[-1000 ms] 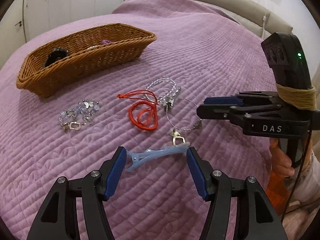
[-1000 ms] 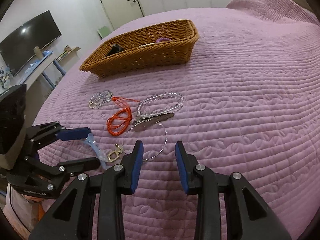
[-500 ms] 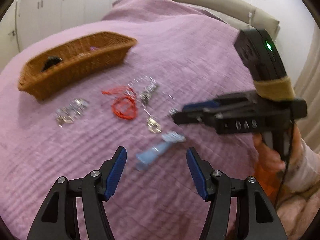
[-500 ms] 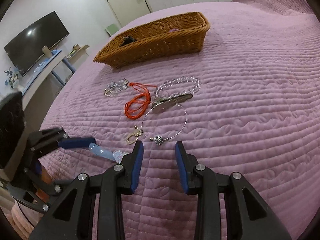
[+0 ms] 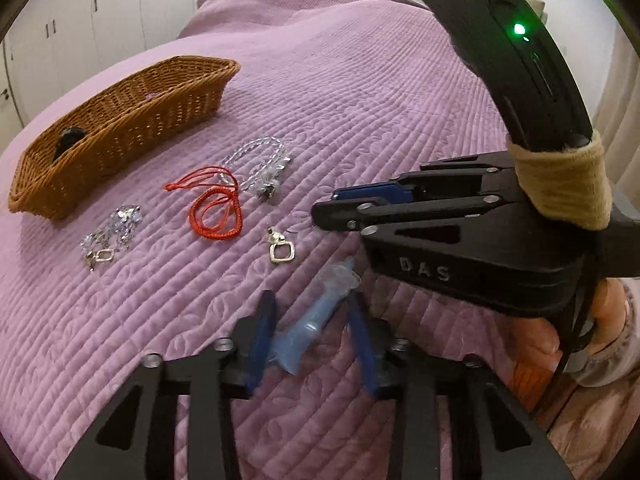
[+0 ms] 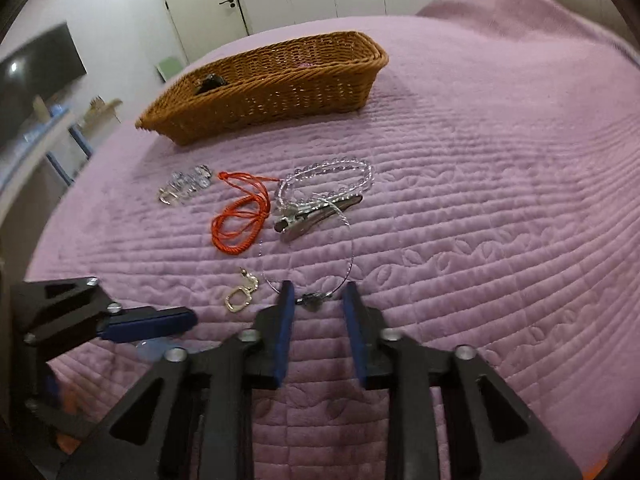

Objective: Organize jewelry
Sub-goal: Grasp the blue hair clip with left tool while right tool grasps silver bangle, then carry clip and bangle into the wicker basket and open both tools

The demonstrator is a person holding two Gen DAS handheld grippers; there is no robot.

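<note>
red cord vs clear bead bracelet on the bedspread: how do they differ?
The red cord is a thin, opaque braided string; the clear bead bracelet is a strand of see-through round beads. The cord lies in loose tangled loops with a knotted tail; the bracelet forms one flattened oval. A silver clip lies against the bracelet's near edge, not on the cord. Both rest on the purple bedspread, outside the wicker basket.

Both jaws narrower: left gripper (image 5: 310, 334) around blue clip (image 5: 316, 316), perhaps touching.
</note>
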